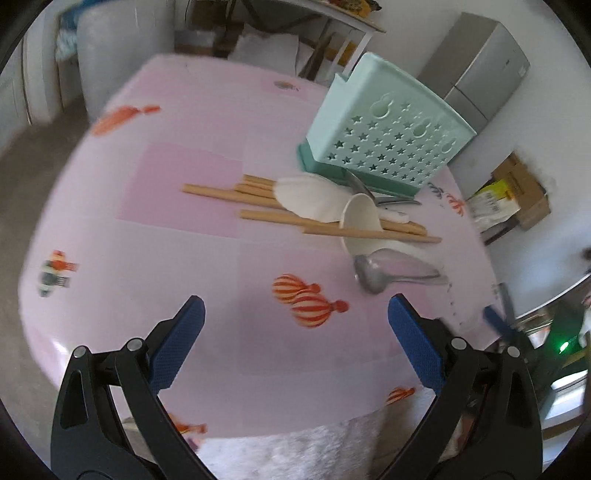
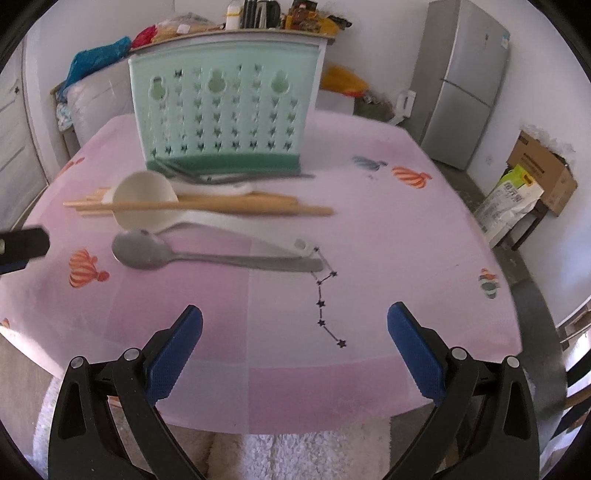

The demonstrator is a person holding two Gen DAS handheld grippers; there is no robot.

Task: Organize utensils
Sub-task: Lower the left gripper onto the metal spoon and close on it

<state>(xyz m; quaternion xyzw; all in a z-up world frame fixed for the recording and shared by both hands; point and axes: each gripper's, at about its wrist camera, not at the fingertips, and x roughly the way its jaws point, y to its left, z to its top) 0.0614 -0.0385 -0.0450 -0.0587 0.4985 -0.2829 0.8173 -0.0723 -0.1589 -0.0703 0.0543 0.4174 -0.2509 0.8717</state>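
A mint-green perforated utensil holder [image 2: 225, 110] stands on the pink table; it also shows in the left wrist view [image 1: 388, 129]. In front of it lie several wooden chopsticks [image 2: 229, 205], a white ladle [image 2: 144, 199] and a metal spoon [image 2: 177, 254]. The left wrist view shows the chopsticks [image 1: 332, 225], white spoons [image 1: 314, 195] and the metal spoon [image 1: 373, 277]. More metal utensils [image 2: 221, 177] lie against the holder's base. My left gripper [image 1: 295, 321] is open and empty, short of the pile. My right gripper [image 2: 295, 325] is open and empty, near the front edge.
The pink tablecloth [image 2: 406, 240] has balloon prints. A grey fridge [image 2: 469, 81] stands at the back right, a cardboard box [image 2: 543, 166] on the floor beside it. A cluttered shelf [image 2: 240, 18] is behind the holder. The left gripper's tip [image 2: 22, 243] shows at the left edge.
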